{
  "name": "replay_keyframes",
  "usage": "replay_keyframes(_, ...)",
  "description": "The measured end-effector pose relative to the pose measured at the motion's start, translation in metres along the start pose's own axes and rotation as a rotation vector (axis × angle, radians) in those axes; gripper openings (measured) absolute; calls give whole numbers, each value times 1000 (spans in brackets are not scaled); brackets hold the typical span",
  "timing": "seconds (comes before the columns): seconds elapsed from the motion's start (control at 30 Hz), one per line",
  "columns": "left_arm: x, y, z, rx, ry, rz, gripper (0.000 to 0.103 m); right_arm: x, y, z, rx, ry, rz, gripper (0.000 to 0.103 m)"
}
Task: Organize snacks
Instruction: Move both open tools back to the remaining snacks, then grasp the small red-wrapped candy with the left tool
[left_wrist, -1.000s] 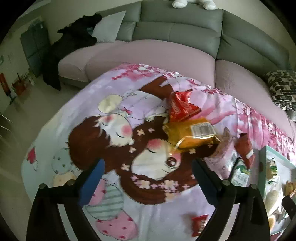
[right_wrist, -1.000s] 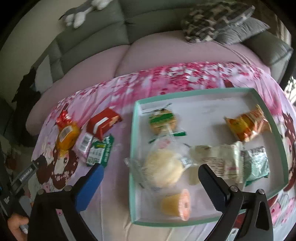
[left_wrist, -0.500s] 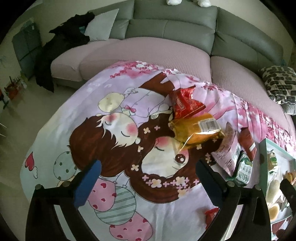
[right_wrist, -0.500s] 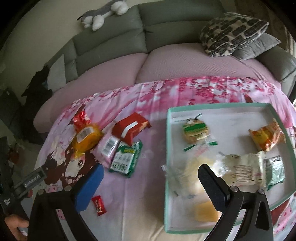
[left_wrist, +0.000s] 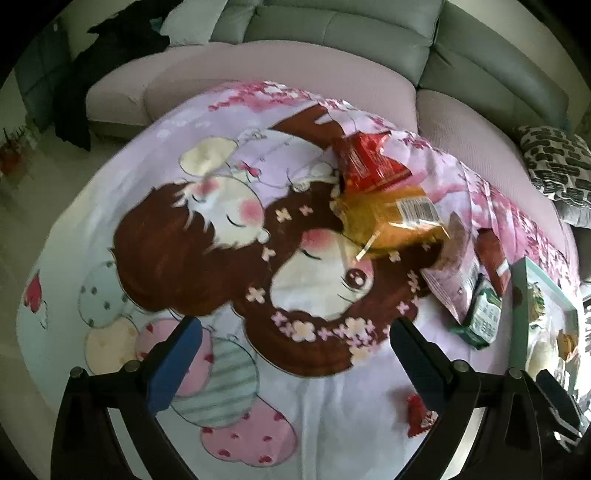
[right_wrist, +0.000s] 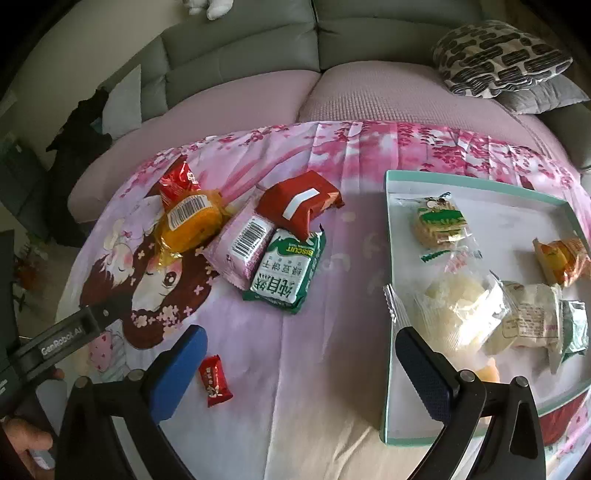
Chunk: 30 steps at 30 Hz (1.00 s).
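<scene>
Both claws hang wide apart and hold nothing. The right claw (right_wrist: 301, 363) hovers over the cartoon-print surface (right_wrist: 332, 258), just left of the mint tray (right_wrist: 386, 295), which already holds several wrapped snacks. Left of the tray wait the green biscuit pack (right_wrist: 284, 275), a red pouch (right_wrist: 299, 203) and a small red candy (right_wrist: 215, 380). The left claw (left_wrist: 291, 363) idles. The biscuit pack looks the easiest pick: pinch its short sides squarely, since the foil may slip.
</scene>
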<state>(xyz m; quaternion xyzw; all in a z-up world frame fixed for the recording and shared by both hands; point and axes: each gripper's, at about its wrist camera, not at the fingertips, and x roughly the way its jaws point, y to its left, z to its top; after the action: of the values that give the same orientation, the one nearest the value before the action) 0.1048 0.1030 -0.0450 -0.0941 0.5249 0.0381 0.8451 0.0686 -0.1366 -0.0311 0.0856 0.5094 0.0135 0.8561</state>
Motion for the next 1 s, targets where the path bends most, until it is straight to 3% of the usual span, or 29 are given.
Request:
replay_keyframes(0.37,5,-29,-29,27,92,-132,98,-14,-33,-3,103,-22,-90,103)
replay_keyframes(0.43,9,-37,-36,42,124,-149,89,-17,-43,-3,133,-27,-90,103)
replay_keyframes(0.5,12,-43,-42,54,154,-176,72,-18,-47,-2,149,-32,-87,103)
replay_keyframes(0.63,13,-54,-52,69,196,-240,67,-21,-51,-1,166,-38,-79,103)
replay_keyframes(0.7,13,-61,-57,93,210,-255,57,-21,-53,-1,171,-37,-76,103)
replay_keyframes(0.87,14,-74,-65,128,235,-267,48,-21,-56,-1,180,-40,-72,103)
replay_keyframes(1.0,16,-78,-65,144,241,-268,31,-20,-58,-1,188,-38,-72,103)
